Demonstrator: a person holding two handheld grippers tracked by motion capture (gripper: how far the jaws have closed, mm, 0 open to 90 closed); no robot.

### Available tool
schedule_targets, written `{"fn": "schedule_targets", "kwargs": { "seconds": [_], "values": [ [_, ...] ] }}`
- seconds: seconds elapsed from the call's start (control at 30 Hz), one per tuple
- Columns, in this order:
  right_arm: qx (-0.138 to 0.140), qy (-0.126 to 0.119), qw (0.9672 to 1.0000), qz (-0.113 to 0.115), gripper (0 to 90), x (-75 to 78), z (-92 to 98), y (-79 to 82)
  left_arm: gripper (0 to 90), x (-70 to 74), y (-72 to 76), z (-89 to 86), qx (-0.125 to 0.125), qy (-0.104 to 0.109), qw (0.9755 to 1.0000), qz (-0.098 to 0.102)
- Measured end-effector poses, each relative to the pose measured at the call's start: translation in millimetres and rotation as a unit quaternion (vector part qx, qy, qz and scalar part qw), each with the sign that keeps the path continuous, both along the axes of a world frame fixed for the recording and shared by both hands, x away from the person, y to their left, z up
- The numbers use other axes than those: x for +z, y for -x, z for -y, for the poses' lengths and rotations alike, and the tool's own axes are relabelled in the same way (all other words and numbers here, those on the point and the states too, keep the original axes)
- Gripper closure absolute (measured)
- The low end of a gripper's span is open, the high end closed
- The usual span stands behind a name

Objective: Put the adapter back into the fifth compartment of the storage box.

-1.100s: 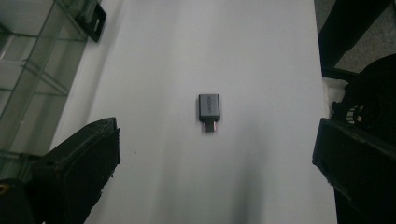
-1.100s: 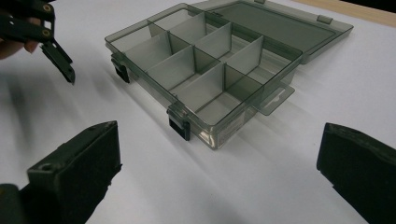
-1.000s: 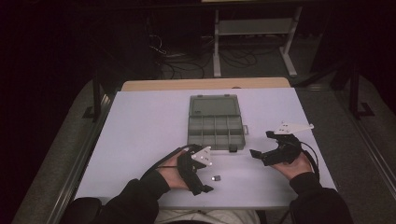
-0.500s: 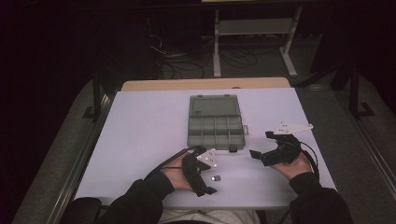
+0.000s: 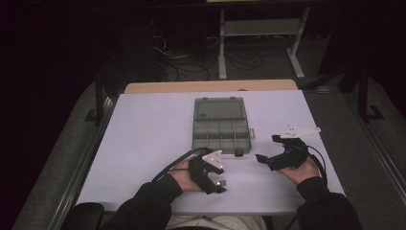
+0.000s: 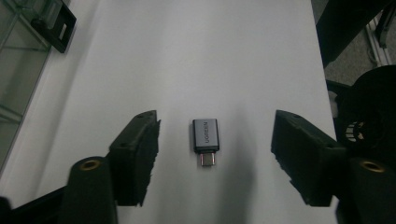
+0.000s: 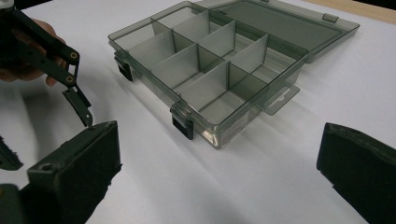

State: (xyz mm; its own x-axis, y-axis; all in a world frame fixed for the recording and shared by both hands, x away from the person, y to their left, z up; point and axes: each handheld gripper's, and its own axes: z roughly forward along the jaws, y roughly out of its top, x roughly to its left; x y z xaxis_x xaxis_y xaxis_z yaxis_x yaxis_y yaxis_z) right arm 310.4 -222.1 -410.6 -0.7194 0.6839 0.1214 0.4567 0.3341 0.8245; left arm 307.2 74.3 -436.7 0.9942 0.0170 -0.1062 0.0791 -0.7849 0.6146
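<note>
Pick-up step, likely: the left gripper [image 6: 212, 154] hangs wide open and empty astride the adapter [image 6: 206, 140] at frame centre; closing comes next. The right gripper [image 7: 217, 175] gapes empty before the box [image 7: 224, 65].

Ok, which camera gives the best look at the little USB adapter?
The left gripper view: the grey USB-C adapter lies on the table between the open jaws, its printed lettering and plug showing. In the high view it is a tiny speck beside the left hand-held gripper.
</note>
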Motion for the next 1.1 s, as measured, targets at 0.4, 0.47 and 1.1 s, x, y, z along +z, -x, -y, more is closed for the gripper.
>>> {"fn": "schedule_targets", "kwargs": {
  "seconds": [0.4, 0.47, 1.1],
  "values": [
    [0.000, 0.000, 1.0000, 0.000, 0.0, 0.5, -0.4, 0.2, 51.8, -7.1, -0.9, 3.0, -0.006, 0.002, 1.0000, 0.005],
    [0.000, 0.000, 1.0000, 0.000, 0.0, 0.5, -0.4, 0.2, 57.3, -7.1, -0.9, 2.8, -0.005, 0.002, 1.0000, 0.008],
    [-0.005, 0.000, 1.0000, 0.004, 0.0, 1.1, 0.6, -0.3, 76.2, -4.8, -4.0, 0.2, -0.004, 0.003, 1.0000, 0.007]
  ]
}}
